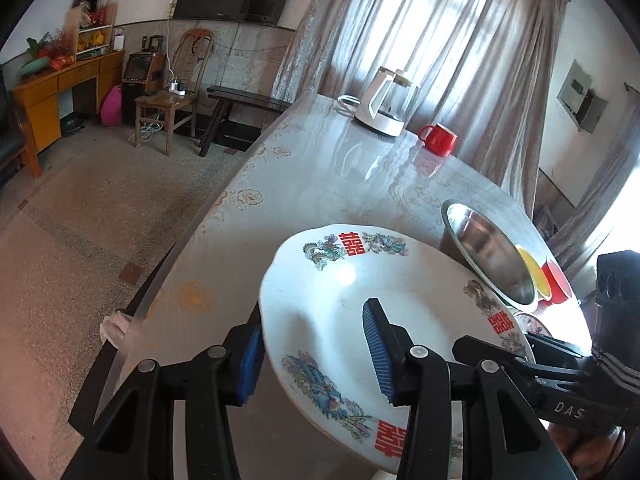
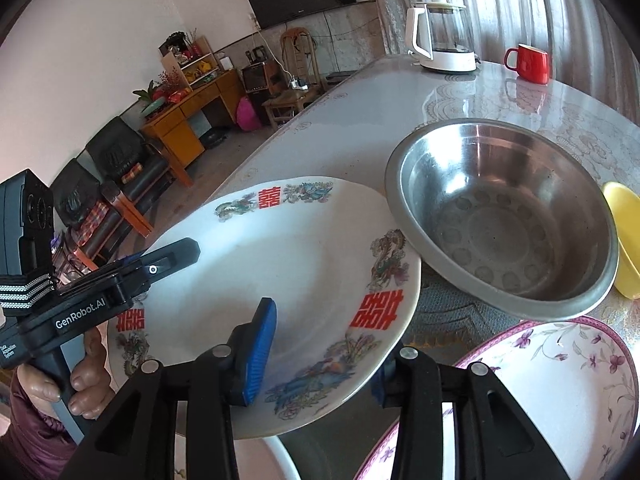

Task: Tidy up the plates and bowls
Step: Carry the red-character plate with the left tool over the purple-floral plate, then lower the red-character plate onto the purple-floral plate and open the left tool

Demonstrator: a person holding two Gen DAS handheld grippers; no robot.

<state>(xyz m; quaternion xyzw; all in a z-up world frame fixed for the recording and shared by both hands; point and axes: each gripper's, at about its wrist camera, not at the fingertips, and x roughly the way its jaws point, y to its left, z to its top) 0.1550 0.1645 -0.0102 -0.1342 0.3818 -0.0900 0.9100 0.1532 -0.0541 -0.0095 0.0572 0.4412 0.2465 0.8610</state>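
Both claws, left claw (image 1: 316, 354) and right claw (image 2: 320, 354), pinched the white plate's (image 2: 288, 248) rim; moving them evenly should clear the steel bowl (image 2: 500, 216) at two o'clock.

Daylight through sheer curtains (image 1: 460, 40), blown out at the window and at the left-wrist view's right edge; sheen streaking the glossy counter (image 1: 360, 160); soft shadows; sharp focus mid-frame; strong fisheye bending of walls, dark vignette in the corners.
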